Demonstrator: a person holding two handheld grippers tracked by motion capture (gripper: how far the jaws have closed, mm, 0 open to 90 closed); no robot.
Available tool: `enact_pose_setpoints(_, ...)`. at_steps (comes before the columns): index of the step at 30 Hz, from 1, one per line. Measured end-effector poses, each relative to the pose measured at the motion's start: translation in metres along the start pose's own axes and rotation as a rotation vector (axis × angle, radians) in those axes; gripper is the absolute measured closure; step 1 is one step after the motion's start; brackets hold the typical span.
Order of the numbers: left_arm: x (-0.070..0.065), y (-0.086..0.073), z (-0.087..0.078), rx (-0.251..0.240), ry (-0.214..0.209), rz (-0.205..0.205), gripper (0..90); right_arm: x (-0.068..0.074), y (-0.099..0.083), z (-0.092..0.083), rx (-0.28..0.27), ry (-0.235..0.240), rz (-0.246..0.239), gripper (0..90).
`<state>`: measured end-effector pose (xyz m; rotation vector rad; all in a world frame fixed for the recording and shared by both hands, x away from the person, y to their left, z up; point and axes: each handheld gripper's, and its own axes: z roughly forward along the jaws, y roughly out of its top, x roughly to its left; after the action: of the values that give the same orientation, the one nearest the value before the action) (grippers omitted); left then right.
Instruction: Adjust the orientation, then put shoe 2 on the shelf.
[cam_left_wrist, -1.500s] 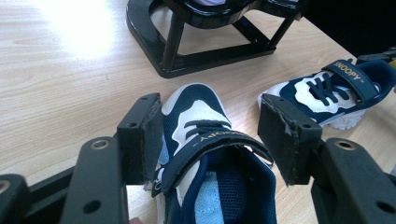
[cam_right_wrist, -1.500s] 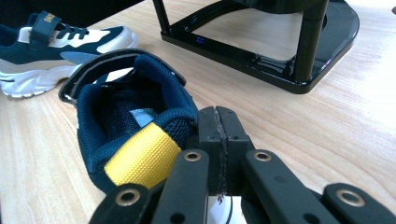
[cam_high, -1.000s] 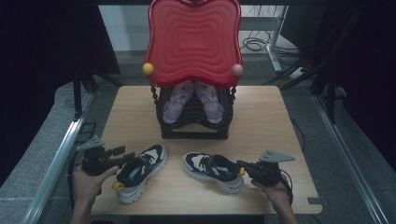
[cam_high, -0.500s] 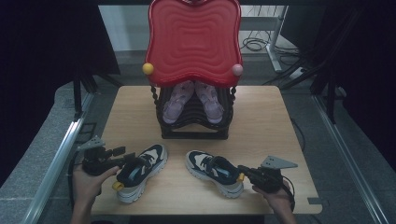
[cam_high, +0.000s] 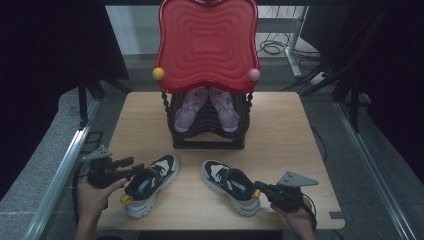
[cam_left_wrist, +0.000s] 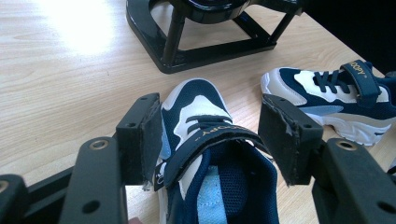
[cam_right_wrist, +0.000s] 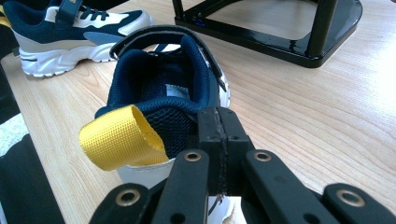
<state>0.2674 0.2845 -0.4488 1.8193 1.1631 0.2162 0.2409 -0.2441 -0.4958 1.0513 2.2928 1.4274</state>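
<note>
1. The two navy-and-white sneakers lie on the near half of the wooden surface (cam_high: 280, 125), toes pointing away from the person. The left sneaker (cam_high: 150, 182) sits toward the left edge, the right sneaker (cam_high: 231, 185) toward the right, well apart from each other and in front of the black shoe rack (cam_high: 207, 135).

2. The right gripper (cam_high: 267, 189) has its jaws pressed together at the right sneaker's heel, just beside the yellow pull loop (cam_right_wrist: 120, 136). Whether they pinch the heel collar or merely touch it I cannot tell, since the pads meet with no fabric visible between them.

3. The left gripper (cam_high: 131, 167) has its jaws spread, one on each side of the left sneaker's collar, the strap (cam_left_wrist: 205, 140) lying between them. The pads stand apart from the shoe on the far side and close on the near side.

4. Risks from here, as I judge them:
   - If the right jaws hold only a thin fold of the heel, the shoe may slip out or swing toe-down when lifted.
   - If the left jaws close off-centre, they could push the sneaker sideways across the surface instead of gripping it.
   - Closing on the strap alone could peel it open.

5. Farther out, a pair of pale purple shoes (cam_high: 207, 107) rests on the rack beneath the red tray (cam_high: 207, 45).
</note>
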Motion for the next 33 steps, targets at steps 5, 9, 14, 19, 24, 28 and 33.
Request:
enact_pose_setpoints(5,0.000,0.000,0.000,0.003,-0.001,-0.001,40.2,0.000,0.000,0.000,-0.003,0.001,-0.003,89.0)
enact_pose_setpoints(9,0.000,0.000,0.001,0.003,-0.001,0.000,40.2,-0.002,0.003,-0.002,-0.014,-0.003,-0.008,88.1)
enact_pose_setpoints(14,-0.003,0.001,0.002,0.008,-0.004,0.016,40.2,-0.010,0.024,-0.006,-0.065,-0.031,-0.025,88.6)
enact_pose_setpoints(19,-0.002,0.001,-0.001,-0.002,-0.002,0.016,40.3,-0.010,0.047,0.002,-0.096,-0.006,-0.063,87.4)
enact_pose_setpoints(24,0.001,0.001,-0.001,-0.006,0.008,0.009,40.4,-0.010,0.061,0.017,-0.078,0.027,-0.091,83.1)
enact_pose_setpoints(28,-0.001,0.002,-0.002,-0.008,0.007,0.019,40.4,-0.009,0.063,0.024,-0.070,0.036,-0.093,70.3)
enact_pose_setpoints(33,-0.003,0.002,-0.005,-0.016,0.011,0.021,40.4,-0.010,0.056,0.021,-0.071,0.017,-0.067,57.1)
